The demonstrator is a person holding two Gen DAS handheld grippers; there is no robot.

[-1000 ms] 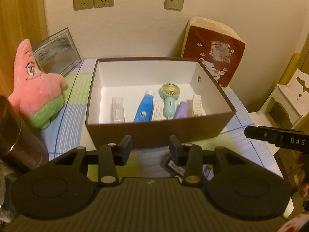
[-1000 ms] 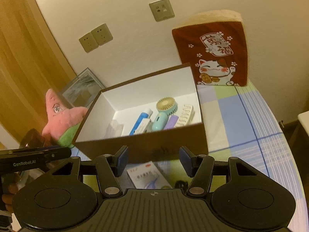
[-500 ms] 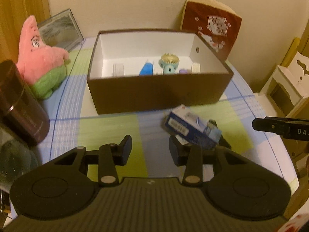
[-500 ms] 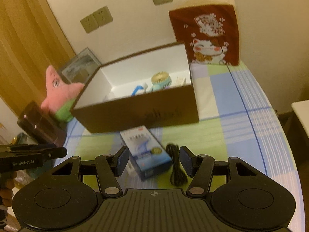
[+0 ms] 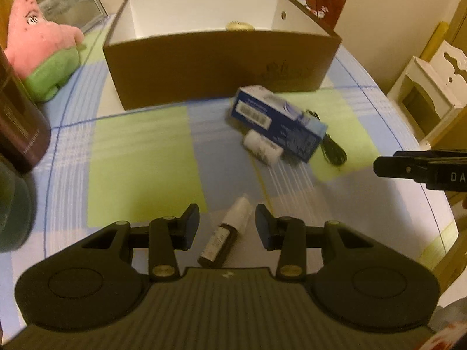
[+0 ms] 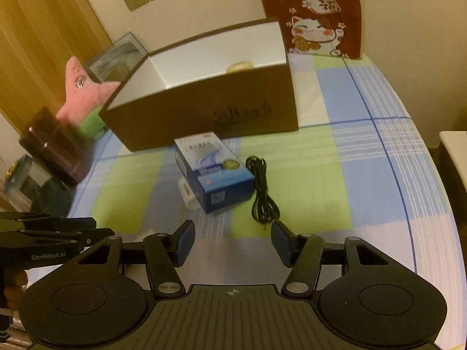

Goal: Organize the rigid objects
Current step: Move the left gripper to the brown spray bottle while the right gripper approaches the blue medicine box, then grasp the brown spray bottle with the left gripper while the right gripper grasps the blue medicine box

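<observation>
Both grippers had dropped from box (image 5: 221,67) to tabletop (image 5: 140,157), jaws apart and empty; carton (image 6: 214,172), cable (image 6: 262,189) and bottle (image 5: 224,237) at twelve o'clock remained unpacked.

The checked tablecloth (image 5: 140,157) lies bare across its left half, giving wide open room there. To the right, a blue carton (image 5: 277,122), a white roll (image 5: 262,147) touching it and a coiled black cable (image 5: 332,148) just beside it crowd the middle. A small bottle (image 5: 227,236) lies between the left gripper's (image 5: 227,227) parted fingers. The brown box (image 6: 204,116) walls off the far side; a dark jar (image 6: 55,148) and pink plush toy (image 6: 84,87) block the left edge.
</observation>
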